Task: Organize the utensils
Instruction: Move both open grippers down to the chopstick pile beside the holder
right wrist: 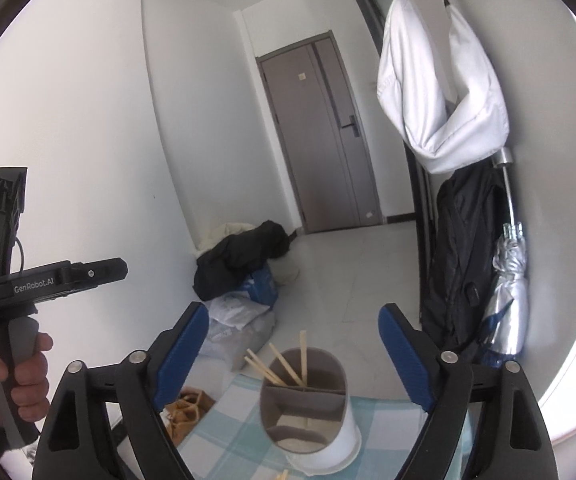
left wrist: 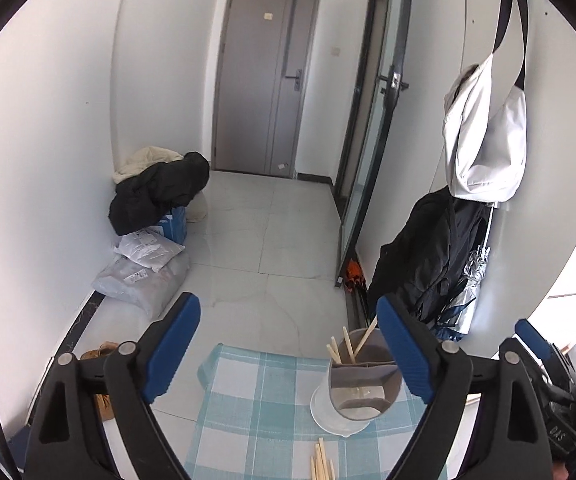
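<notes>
Chopsticks [left wrist: 322, 462] loose on near edge of checked surface [left wrist: 248, 392], just before divided holder [left wrist: 362, 380] already bearing a few. Both tools, left tool [left wrist: 290, 344] and right tool [right wrist: 294, 354], wide, empty. Next, probably: dip to loose sticks, pinch, drop into holder.

The only wording I can read clearly is "GenRobot.AI", in white letters along the black body of my left gripper [right wrist: 54, 280], seen from my right wrist. In my left wrist view, a black device [left wrist: 564, 436] at the right edge carries pale marks that look like "DAS", though I cannot be sure. The labels on the plastic bags [left wrist: 144, 264] on the floor are too small to read.
</notes>
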`<state>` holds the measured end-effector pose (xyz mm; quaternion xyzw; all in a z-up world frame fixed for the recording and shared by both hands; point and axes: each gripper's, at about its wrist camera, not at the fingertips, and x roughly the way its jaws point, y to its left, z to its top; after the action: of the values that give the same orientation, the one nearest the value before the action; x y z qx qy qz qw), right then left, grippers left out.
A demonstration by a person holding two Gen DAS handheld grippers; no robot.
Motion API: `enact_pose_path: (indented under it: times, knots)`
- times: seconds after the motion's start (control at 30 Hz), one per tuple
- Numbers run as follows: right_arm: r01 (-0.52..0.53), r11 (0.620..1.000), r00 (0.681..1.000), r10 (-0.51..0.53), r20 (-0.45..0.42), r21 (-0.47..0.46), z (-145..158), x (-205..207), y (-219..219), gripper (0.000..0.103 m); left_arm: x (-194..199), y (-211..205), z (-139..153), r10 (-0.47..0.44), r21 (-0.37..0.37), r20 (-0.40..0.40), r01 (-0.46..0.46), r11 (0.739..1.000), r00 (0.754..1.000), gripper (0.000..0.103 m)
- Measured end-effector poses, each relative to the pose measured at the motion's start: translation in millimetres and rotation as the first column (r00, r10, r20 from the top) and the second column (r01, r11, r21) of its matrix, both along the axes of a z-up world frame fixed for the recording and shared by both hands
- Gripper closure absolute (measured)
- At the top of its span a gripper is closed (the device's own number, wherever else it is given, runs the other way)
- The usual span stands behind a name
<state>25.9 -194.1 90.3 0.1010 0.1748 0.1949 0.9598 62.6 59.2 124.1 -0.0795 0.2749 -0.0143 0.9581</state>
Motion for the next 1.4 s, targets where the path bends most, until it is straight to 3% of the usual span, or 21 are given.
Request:
enact_pose_path:
  times: [0.27, 0.53, 0.73, 0.93, 1.07, 1.17, 1.3, 1.4]
  knots:
    - [0.012, 1.000, 1.000, -0.012, 0.011, -0.029, -11.1, -39.8, 10.8, 0.013, -36.1, -8.8, -22.0, -0.002, 0.072, 0.034, -0.001, 0.997, 0.999, 0.010]
    - [-0.002, 0.998, 1.000, 0.000, -0.022, -0.056, -40.5, -67.3, 18.6, 0.013, -52.3, -7.5, -53.8, 0.034, 0.075, 0.020, -0.035, 0.997, 0.999, 0.010]
    - [-0.014, 0.996, 0.995, 0.004, -0.104, -0.090, -73.9, -73.4, 23.4, 0.013, -60.0, -3.1, -89.5, 0.031, 0.029, -0.012, -0.030, 0.999, 0.999, 0.010]
    - [-0.025, 0.992, 0.980, 0.000, -0.200, -0.126, -109.3, -70.8, 26.7, 0.013, -52.8, 0.7, -134.8, 0.046, -0.024, -0.112, -0.049, 0.999, 0.993, 0.010]
    - [-0.058, 0.988, 0.958, 0.016, -0.287, -0.140, -130.7, -60.4, 30.1, 0.013, -46.4, 6.3, -154.6, 0.033, -0.038, -0.179, -0.040, 0.998, 0.983, 0.010]
    - [-0.088, 0.979, 0.937, 0.019, -0.348, -0.182, -147.6, -52.8, 37.5, 0.014, -40.2, 11.8, -164.0, 0.062, -0.006, -0.218, -0.065, 0.998, 0.974, 0.010]
    - [-0.147, 0.960, 0.899, 0.030, -0.437, -0.238, -173.6, -39.7, 51.2, 0.019, -28.8, 25.4, -174.6, 0.098, -0.041, -0.283, -0.114, 0.993, 0.954, 0.010]
    - [-0.207, 0.941, 0.854, 0.041, -0.518, -0.267, -197.0, -24.4, 64.7, 0.032, -22.9, 35.2, -182.8, 0.116, -0.054, -0.324, -0.141, 0.989, 0.939, 0.010]
